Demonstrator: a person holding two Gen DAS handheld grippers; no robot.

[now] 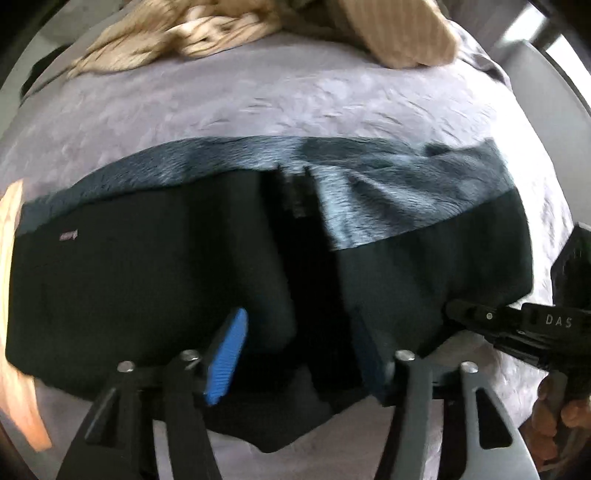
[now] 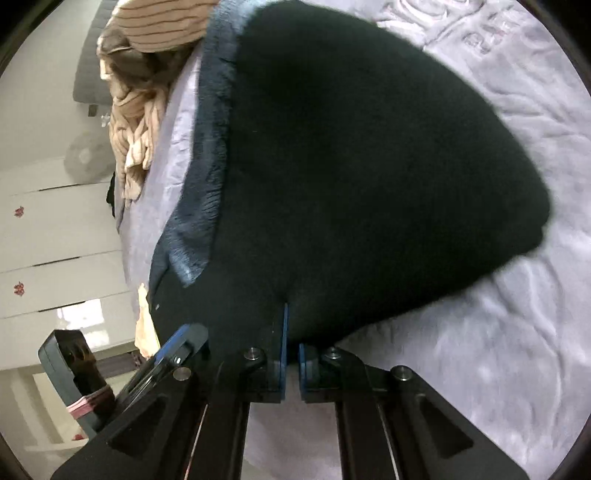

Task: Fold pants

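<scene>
The dark pants (image 1: 155, 288) are lying on the bed (image 1: 295, 96), directly ahead of both tongs, with a fleecy blue inner face (image 1: 388, 184) turned outward along the far edge. The right tongs (image 2: 291, 354) are sitting closed, pinching the near hem of the cloth. The left tongs (image 1: 299, 354) are standing half open, straddling the near edge, pads not visibly pressing. The grasping step is in progress. Next, the left tongs probably need to close before both lift together.

Black pants (image 1: 147, 295) with grey-blue fleecy lining; pale lilac bed sheet (image 1: 295, 103); beige striped pillow (image 1: 399, 33); blue pads (image 1: 225, 358) on black claws.
</scene>
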